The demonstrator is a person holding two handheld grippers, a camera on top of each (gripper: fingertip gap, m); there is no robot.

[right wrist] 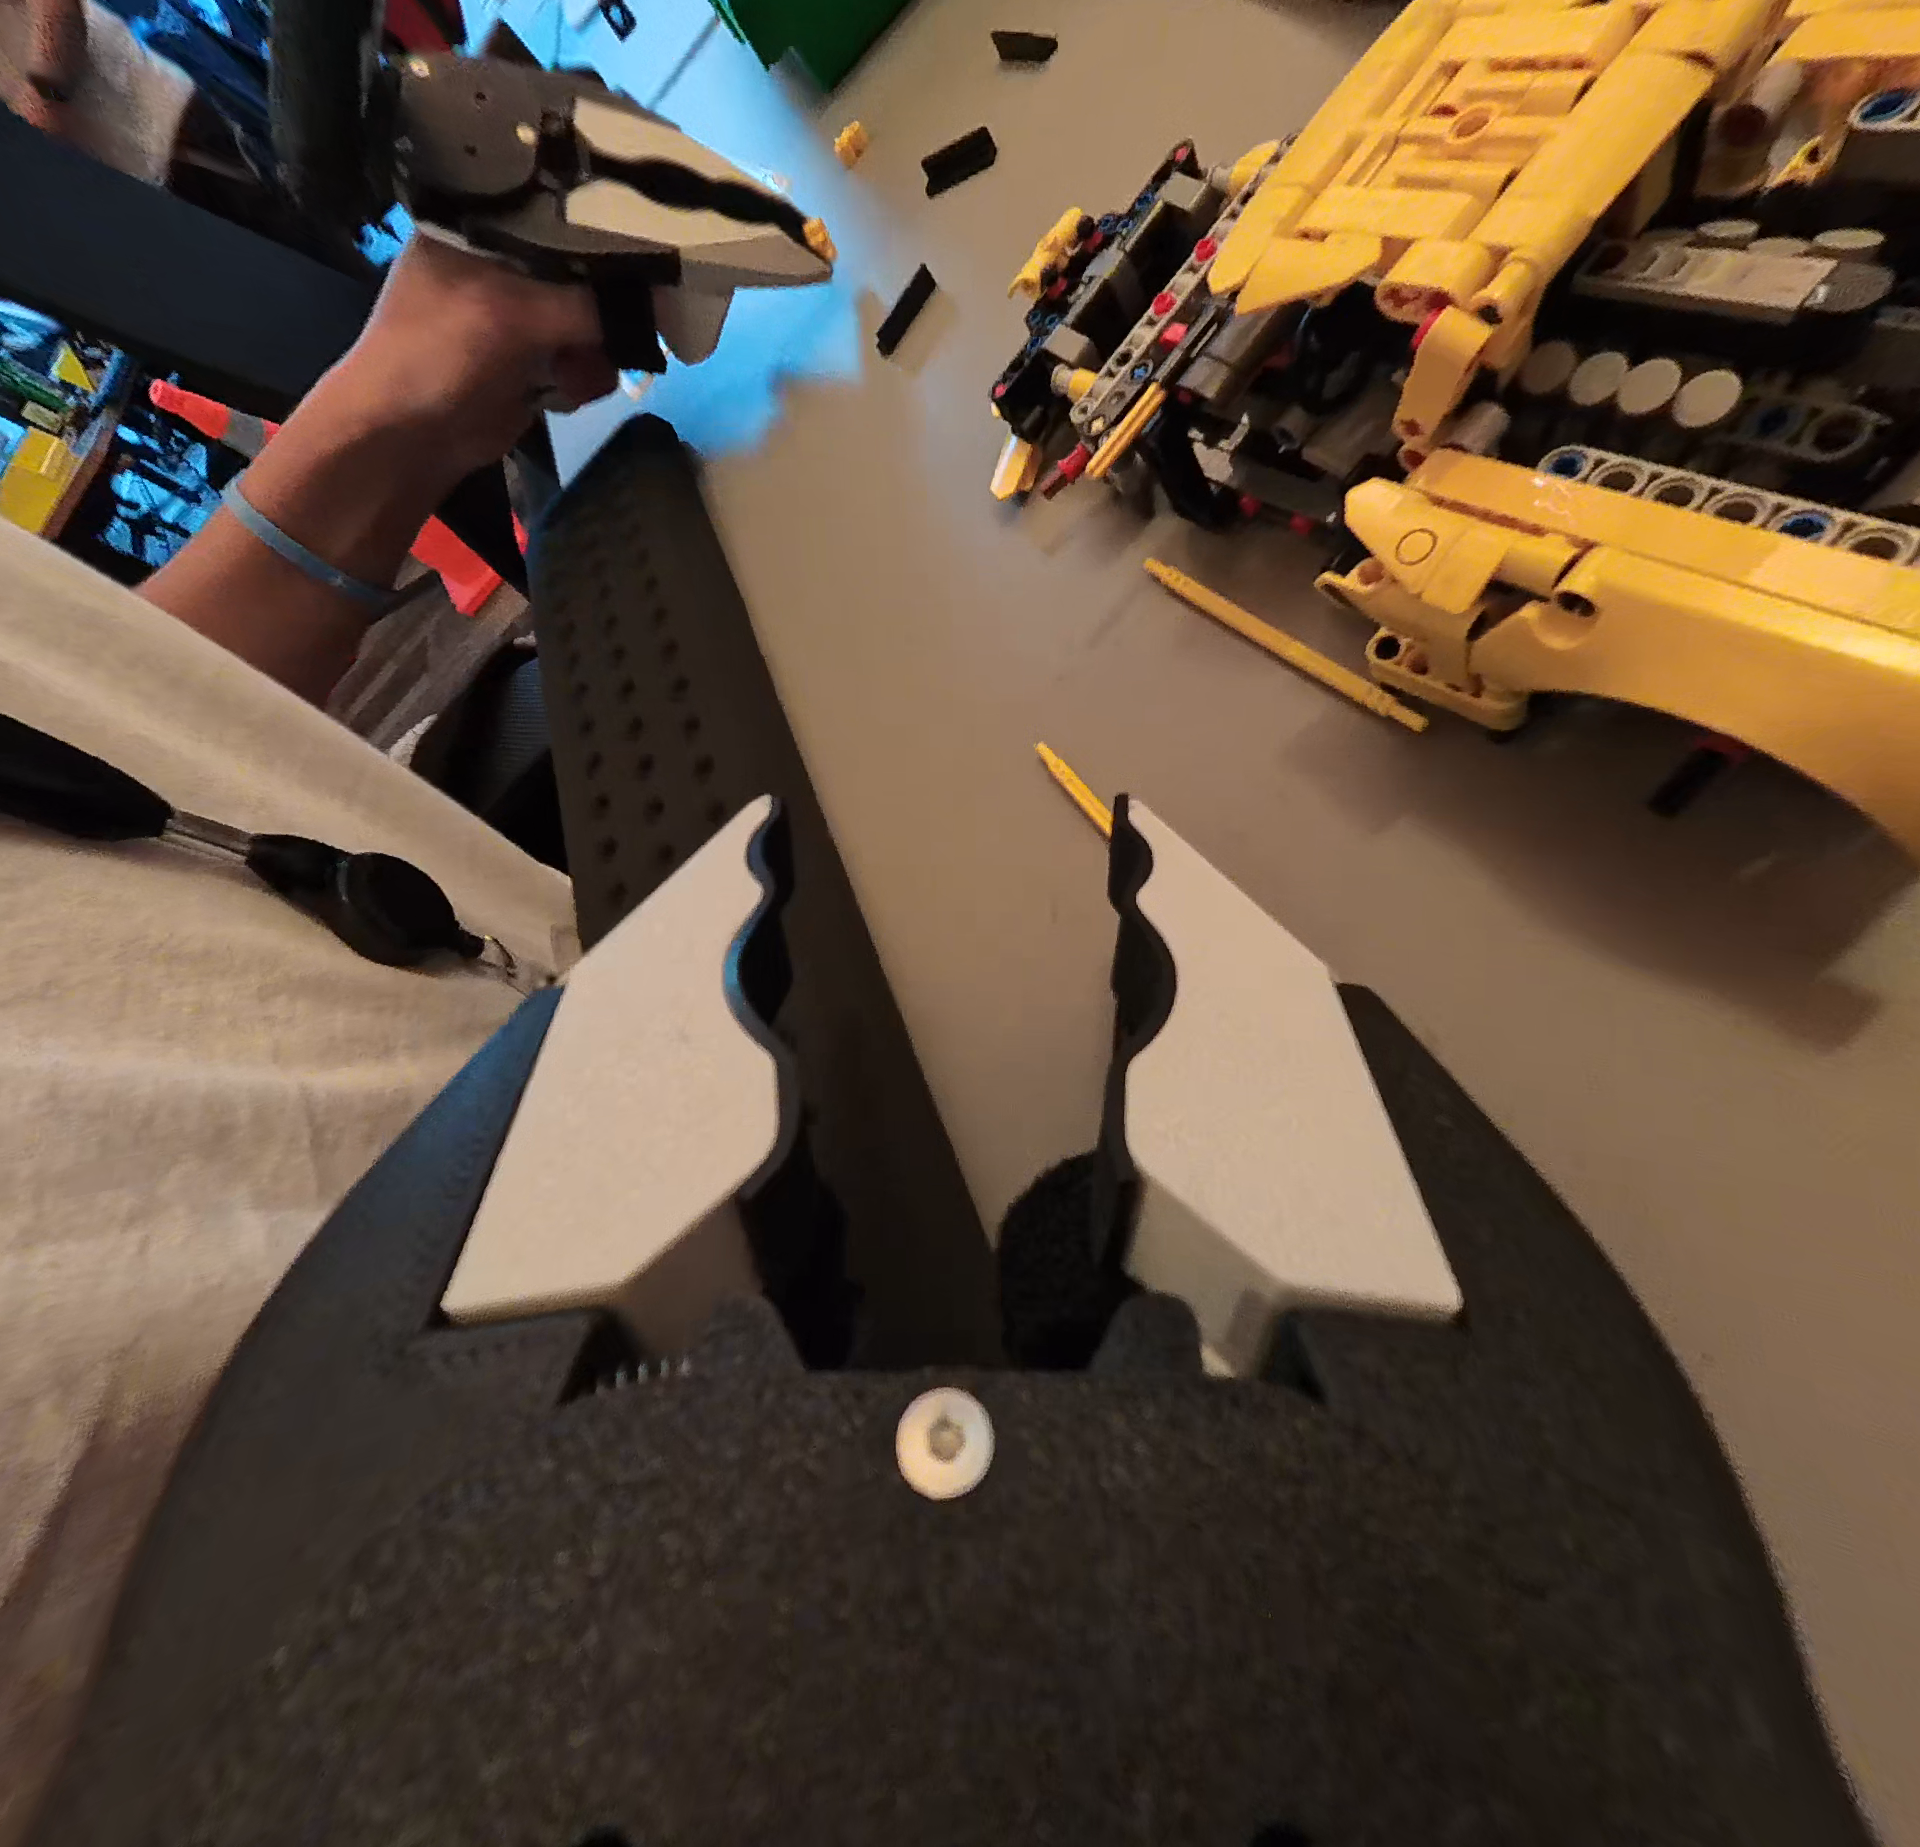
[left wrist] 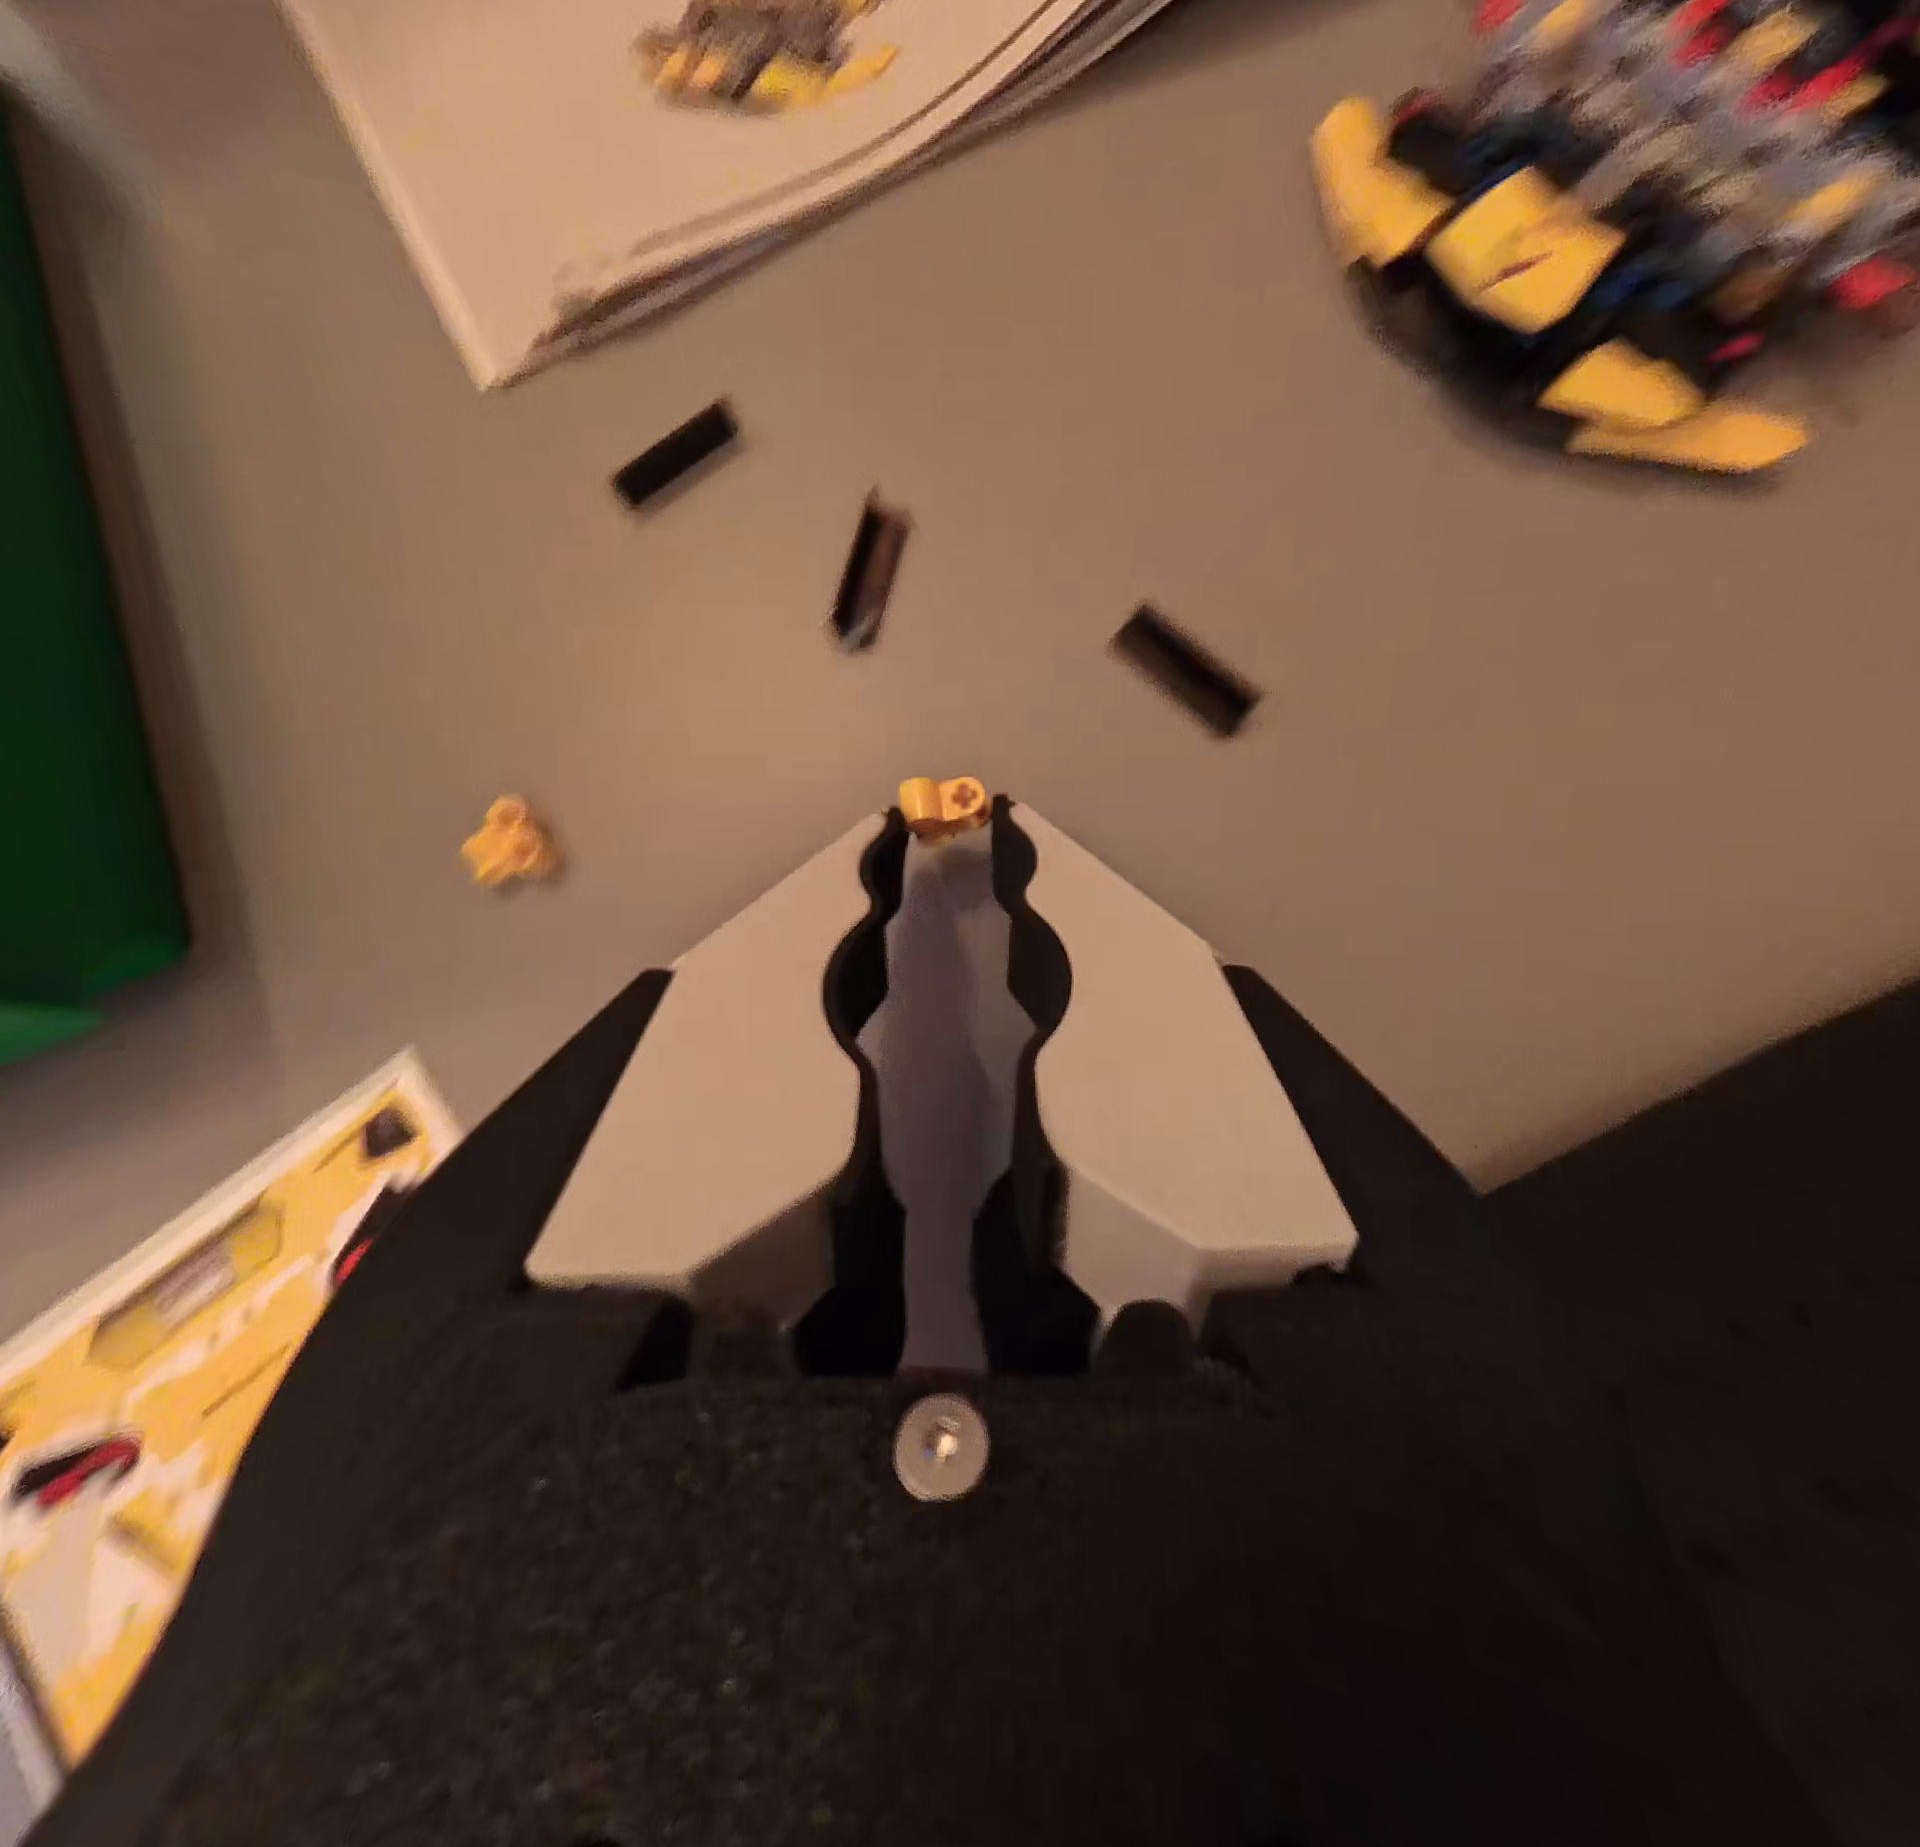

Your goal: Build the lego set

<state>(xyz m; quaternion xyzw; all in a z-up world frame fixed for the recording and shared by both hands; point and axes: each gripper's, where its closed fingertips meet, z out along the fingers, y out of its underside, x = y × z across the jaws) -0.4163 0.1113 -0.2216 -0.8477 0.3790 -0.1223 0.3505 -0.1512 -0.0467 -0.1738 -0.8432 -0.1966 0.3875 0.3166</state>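
My left gripper (left wrist: 943, 815) is shut on a small yellow connector piece (left wrist: 943, 808), held above the grey table; it also shows in the right wrist view (right wrist: 821, 239) with the piece (right wrist: 818, 231) at its tips. A second yellow connector (left wrist: 507, 841) and three black beams (left wrist: 675, 454) (left wrist: 868, 571) (left wrist: 1184, 670) lie on the table beyond it. My right gripper (right wrist: 945, 821) is open and empty near the table's near edge. The large yellow and black lego vehicle (right wrist: 1455, 270) stands to its right; it is blurred in the left wrist view (left wrist: 1621, 218). A thin yellow axle (right wrist: 1283, 644) lies by the vehicle and another (right wrist: 1070, 784) by my right fingertip.
An open instruction booklet (left wrist: 644, 104) lies at the far side. A green box (left wrist: 62, 602) stands at the left, and a yellow sticker sheet (left wrist: 156, 1382) lies near left. A person's arm (right wrist: 416, 426) holds the left gripper. A black perforated chair part (right wrist: 644, 675) is at the table edge. One gripper's finger ends stand about 30 cm off the other's.
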